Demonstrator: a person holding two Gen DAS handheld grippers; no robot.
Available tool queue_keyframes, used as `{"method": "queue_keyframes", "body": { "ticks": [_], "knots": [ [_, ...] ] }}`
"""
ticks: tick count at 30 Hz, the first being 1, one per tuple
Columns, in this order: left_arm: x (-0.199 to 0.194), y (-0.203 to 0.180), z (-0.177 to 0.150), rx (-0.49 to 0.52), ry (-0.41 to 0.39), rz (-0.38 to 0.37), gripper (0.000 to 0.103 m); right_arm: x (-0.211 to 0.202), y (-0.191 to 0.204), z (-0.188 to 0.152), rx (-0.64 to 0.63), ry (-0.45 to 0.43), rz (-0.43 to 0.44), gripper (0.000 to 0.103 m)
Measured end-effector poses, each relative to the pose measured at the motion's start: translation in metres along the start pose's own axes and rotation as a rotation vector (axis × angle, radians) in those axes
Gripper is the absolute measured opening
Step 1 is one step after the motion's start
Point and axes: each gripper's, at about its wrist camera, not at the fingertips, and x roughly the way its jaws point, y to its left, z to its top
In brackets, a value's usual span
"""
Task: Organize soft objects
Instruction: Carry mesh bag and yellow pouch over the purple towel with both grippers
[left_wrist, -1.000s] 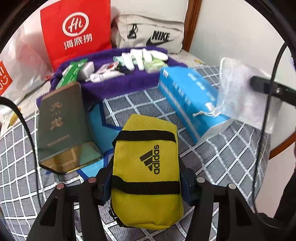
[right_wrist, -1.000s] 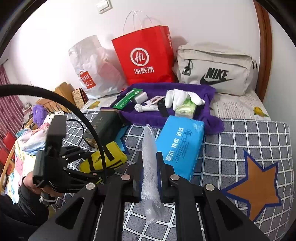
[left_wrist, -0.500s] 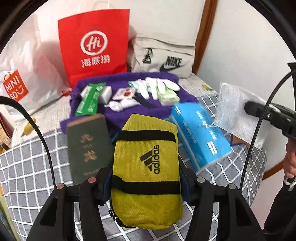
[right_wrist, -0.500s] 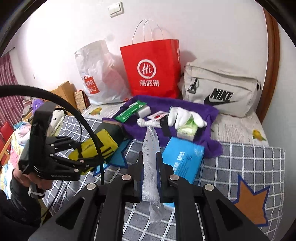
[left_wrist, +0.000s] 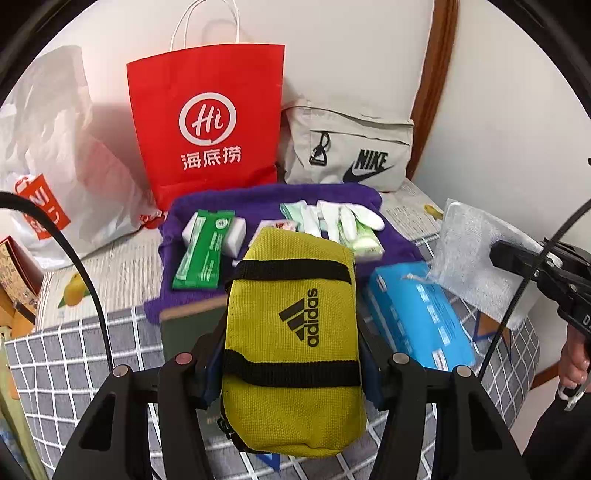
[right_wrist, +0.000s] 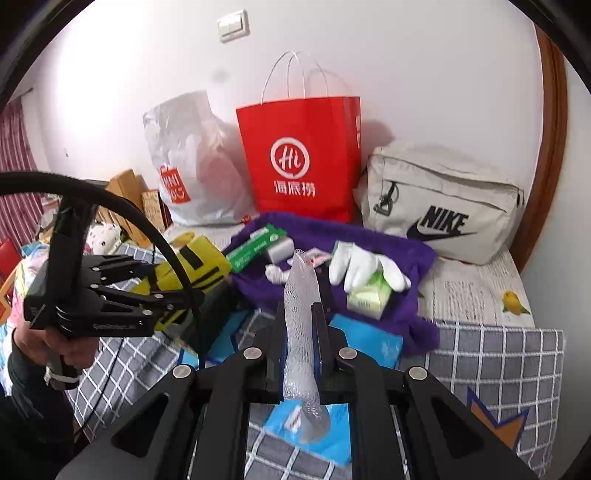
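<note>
Both tools have risen and drawn back from the bed since the earlier frames, so the red bag and the wall now fill more of each view, while each grip is unchanged. Nearest in the left wrist view, the left tool is clamped across the width of the yellow pouch, whose long axis runs forward along the fingers; the pouch is held clear above the checked bedspread. In the right wrist view, the right tool pinches the mesh sack edge-on, the sack standing upright between nearly closed fingers with its loose end hanging below them. Under both tools lies the blue tissue pack, its long axis angled toward the near right. Beyond it the purple towel carries a green packet, white gloves and a small green pack. Farthest, against the wall, stand the red bag, the Nike bag and a white plastic bag. The sack hangs to the right of the pouch, well apart, at similar height. Judged from this, the coming move turns on bringing the two together or onward to a bag; the left hand grips its handle low at the bed's left edge, the tool levelled toward the towel.
</note>
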Motion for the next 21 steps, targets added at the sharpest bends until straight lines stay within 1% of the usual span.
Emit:
{"method": "queue_keyframes", "body": {
  "ticks": [5,11,16,21],
  "knots": [
    [0.008,0.001,0.019,-0.011,-0.021,0.029,0.056,0.013,-0.010,0.014,0.003,-0.012,0.014,0.010],
    [0.020,0.010,0.041,-0.016,-0.038,0.081,0.056,0.034,-0.027,0.031,0.031,-0.019,0.020,0.010],
    [0.025,0.019,0.058,-0.012,-0.071,0.134,0.056,0.052,-0.040,0.047,0.046,-0.014,-0.011,0.010],
    [0.029,0.027,0.076,-0.024,-0.116,0.152,0.056,0.070,-0.047,0.059,0.041,0.000,-0.048,0.010]
  ]
}}
